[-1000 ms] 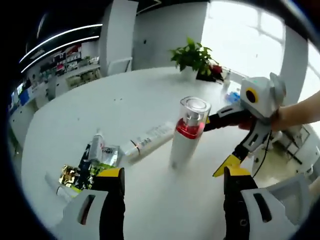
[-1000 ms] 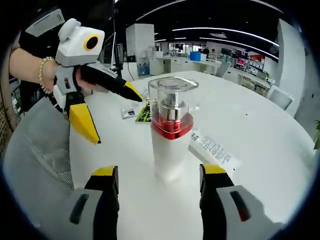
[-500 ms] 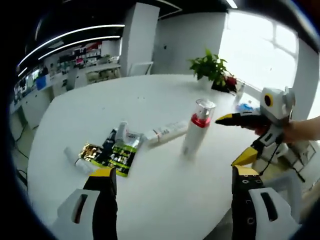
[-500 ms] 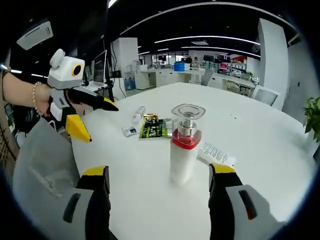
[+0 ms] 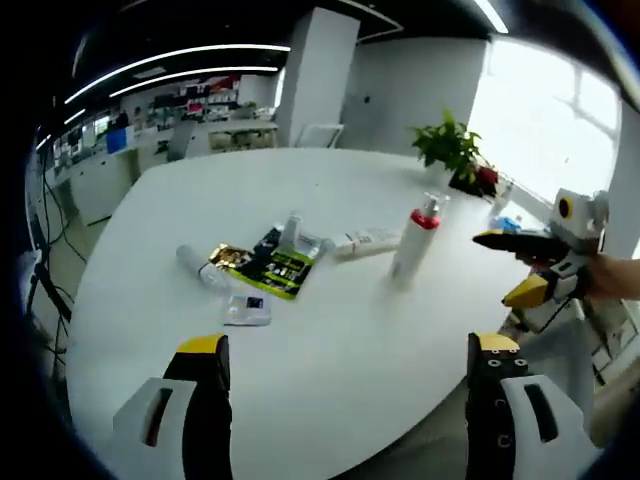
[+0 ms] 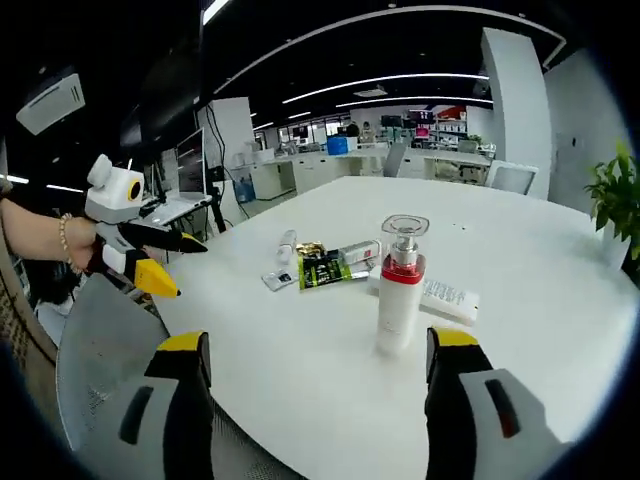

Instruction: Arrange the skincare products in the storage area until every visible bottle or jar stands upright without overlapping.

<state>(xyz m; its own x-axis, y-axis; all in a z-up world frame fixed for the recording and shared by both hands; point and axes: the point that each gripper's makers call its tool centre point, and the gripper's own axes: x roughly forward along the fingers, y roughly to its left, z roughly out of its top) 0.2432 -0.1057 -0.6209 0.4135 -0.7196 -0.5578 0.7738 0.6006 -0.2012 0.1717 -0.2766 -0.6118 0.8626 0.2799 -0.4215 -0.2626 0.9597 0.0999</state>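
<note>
Print on tube (image 6: 449, 297) beside upright pump bottle (image 6: 399, 285) unreadable; both tools (image 5: 345, 350) (image 6: 312, 345) spread, empty.

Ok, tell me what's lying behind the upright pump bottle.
In the right gripper view, a white tube lies flat on the table just behind the pump bottle. The bottle covers the tube's near end, so its cap can't be seen.

Pump bottle upright on the white table, our right gripper held back with nothing in it.

Our right gripper (image 6: 312, 350) has jaws spread wide; the pump bottle (image 6: 399, 286) stands ahead between them, nearer the right jaw. Beyond it lie a white tube (image 6: 446, 298) and green sachet (image 6: 322, 269). Our left gripper (image 6: 150, 257), jaws parted, hovers far left.
</note>
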